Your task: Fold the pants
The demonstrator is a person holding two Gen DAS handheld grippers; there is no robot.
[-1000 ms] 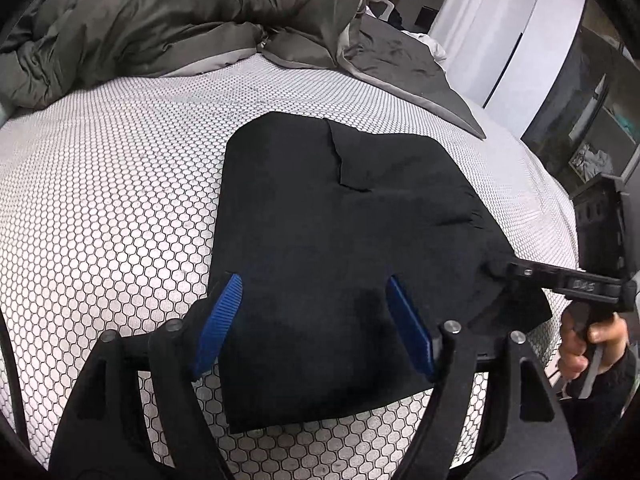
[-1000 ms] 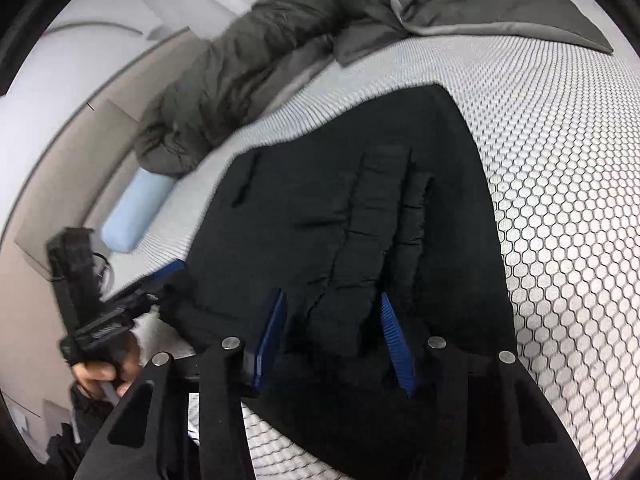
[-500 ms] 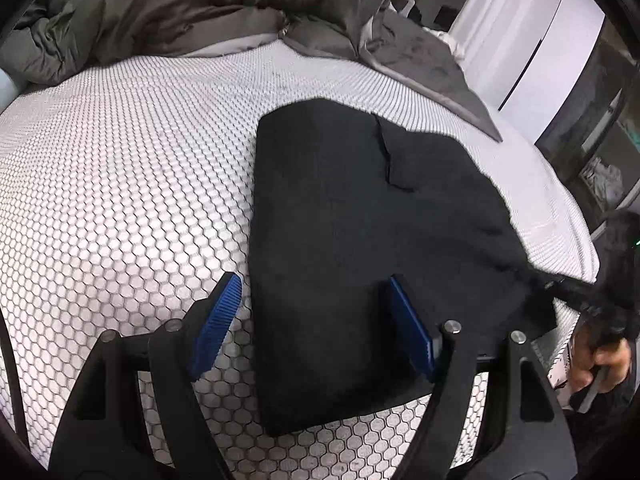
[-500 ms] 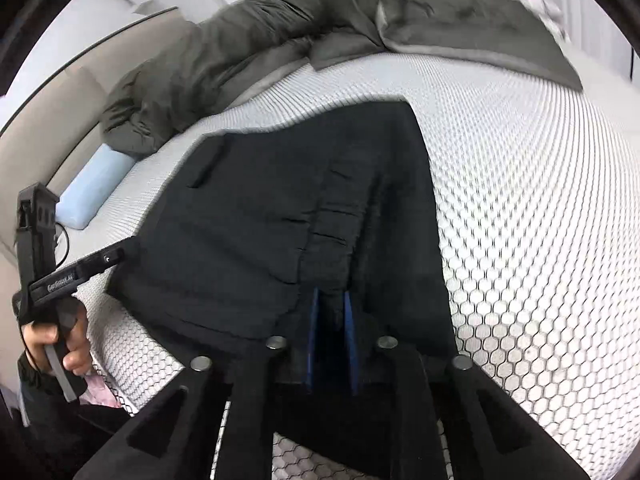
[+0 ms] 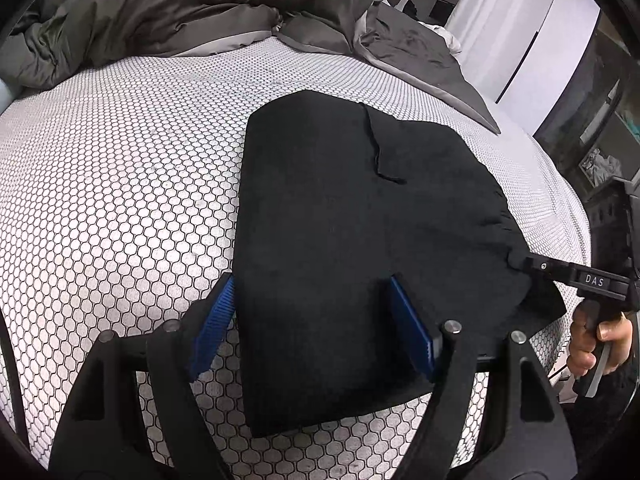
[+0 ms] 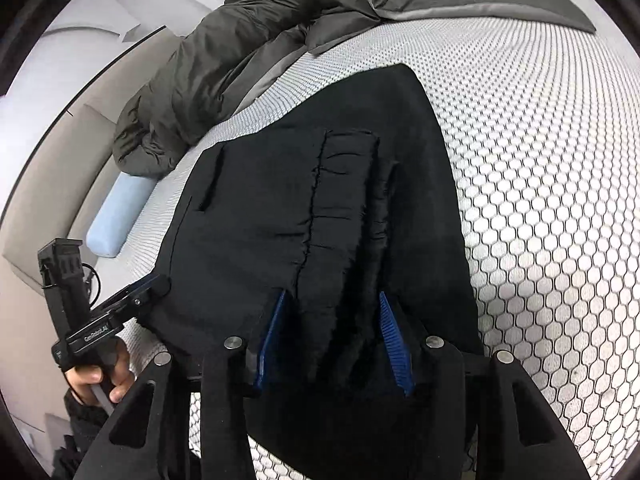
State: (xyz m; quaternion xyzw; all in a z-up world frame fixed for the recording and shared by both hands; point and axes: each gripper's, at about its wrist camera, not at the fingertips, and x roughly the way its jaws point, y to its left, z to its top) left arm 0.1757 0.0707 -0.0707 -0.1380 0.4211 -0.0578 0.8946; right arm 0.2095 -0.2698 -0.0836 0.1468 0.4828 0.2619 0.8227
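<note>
Left gripper (image 5: 312, 320) spread wide, fingers released, straddling the folded black pants (image 5: 352, 240) on the honeycomb-patterned mattress (image 5: 120, 200). Right gripper (image 6: 334, 340) has just been opening, waistband fabric between its fingers. Beyond, rumpled grey duvet (image 5: 180, 4), white wardrobe (image 5: 532, 40).

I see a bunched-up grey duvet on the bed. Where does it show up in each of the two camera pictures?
Left wrist view: grey duvet fills the top, left of centre.
Right wrist view: grey duvet runs from the top edge down to the left.
Shared landmark: black pants lie below it.

Bedroom: mattress (image 5: 120, 184), rumpled duvet (image 5: 168, 4)
</note>
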